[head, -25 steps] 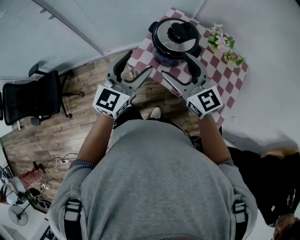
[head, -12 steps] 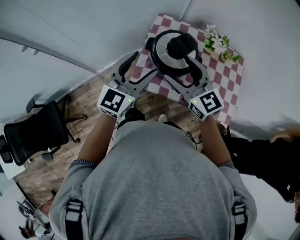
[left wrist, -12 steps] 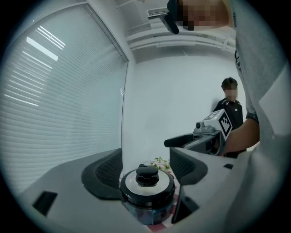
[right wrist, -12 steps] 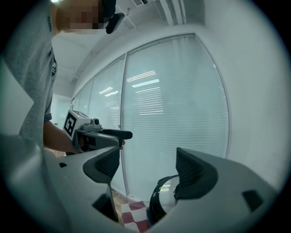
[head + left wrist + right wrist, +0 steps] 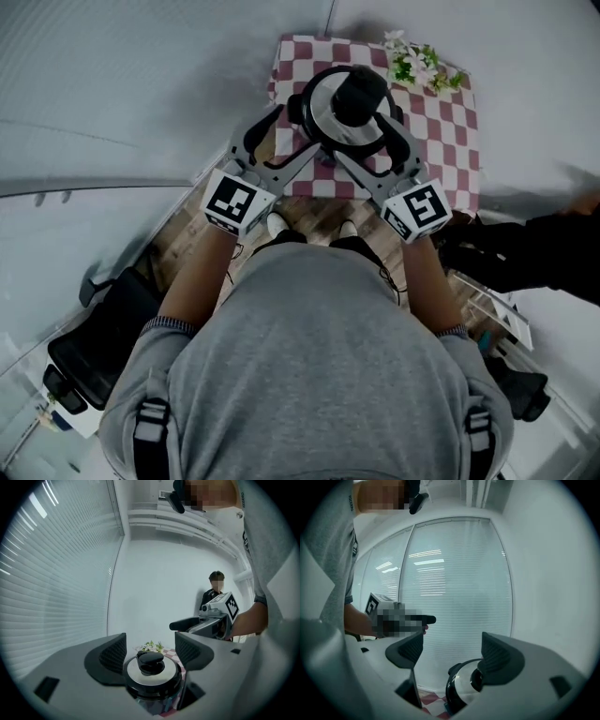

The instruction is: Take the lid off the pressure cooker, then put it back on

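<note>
Both gape wide, empty: left gripper (image 5: 287, 137) at 8 o'clock of the pressure cooker (image 5: 319, 127), right gripper (image 5: 371, 142) at 4 o'clock. It sits at 12 o'clock, lid (image 5: 324, 97) on. A lopsided pinch on the knob (image 5: 361, 89) might jam the lid or drag the cooker.

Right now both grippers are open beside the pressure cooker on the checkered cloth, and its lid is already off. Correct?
Not quite: the lid sits on the pressure cooker, as the left gripper view shows. The rest holds: left gripper and right gripper are open by the cooker on the checkered cloth.
</note>
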`<state>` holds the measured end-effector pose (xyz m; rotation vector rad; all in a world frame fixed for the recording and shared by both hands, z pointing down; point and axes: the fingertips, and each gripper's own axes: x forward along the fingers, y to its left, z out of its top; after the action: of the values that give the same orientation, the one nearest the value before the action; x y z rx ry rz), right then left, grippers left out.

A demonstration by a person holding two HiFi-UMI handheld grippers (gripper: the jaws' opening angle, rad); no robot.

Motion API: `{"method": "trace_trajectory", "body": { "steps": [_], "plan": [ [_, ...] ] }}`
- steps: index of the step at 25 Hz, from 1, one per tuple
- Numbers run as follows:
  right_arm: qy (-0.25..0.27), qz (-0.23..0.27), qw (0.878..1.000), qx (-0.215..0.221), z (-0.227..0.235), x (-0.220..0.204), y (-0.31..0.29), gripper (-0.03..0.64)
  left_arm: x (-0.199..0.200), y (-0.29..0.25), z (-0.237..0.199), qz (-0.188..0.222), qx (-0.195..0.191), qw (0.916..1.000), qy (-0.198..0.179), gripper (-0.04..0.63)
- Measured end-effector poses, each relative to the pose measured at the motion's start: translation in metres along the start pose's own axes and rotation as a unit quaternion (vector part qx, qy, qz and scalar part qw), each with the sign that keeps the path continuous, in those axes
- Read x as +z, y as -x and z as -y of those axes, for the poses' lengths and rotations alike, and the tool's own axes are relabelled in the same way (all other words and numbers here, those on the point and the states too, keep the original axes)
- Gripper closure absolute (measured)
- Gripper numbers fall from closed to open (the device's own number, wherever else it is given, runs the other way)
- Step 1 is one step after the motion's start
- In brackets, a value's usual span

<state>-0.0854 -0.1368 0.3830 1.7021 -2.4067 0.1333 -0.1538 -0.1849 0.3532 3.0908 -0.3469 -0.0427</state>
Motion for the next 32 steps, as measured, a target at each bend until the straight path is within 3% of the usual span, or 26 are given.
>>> {"method": "trace_trajectory", "body": {
  "steps": [5,12,19,26,29,32],
  "plan": [
    [-0.013,-0.010,0.999,-0.048,0.004,-0.009,0.003,0.225,-0.008,-0.012,-0.007,-0.008,-0.048,0.9988,0.003,0.256],
    [-0.012,-0.010,0.997,-0.081,0.033,-0.009,0.007,0.227,-0.008,-0.042,-0.010,-0.011,-0.081,0.9967,-0.001,0.256],
    [-0.009,-0.007,0.997,-0.075,0.073,-0.014,0.007,0.229,-0.020,-0.081,-0.008,-0.055,-0.095,0.9939,-0.017,0.256],
    [-0.010,-0.021,0.999,-0.042,0.101,-0.024,0.000,0.235,-0.023,-0.119,-0.004,-0.066,-0.105,0.9917,-0.036,0.256],
    [-0.017,-0.039,0.999,-0.034,0.108,-0.028,-0.003,0.238,-0.032,-0.131,-0.001,-0.090,-0.130,0.9860,-0.052,0.256],
    [-0.020,-0.058,0.998,-0.031,0.111,-0.036,-0.007,0.242,-0.048,-0.138,0.004,-0.124,-0.181,0.9728,-0.075,0.256]
  ]
}}
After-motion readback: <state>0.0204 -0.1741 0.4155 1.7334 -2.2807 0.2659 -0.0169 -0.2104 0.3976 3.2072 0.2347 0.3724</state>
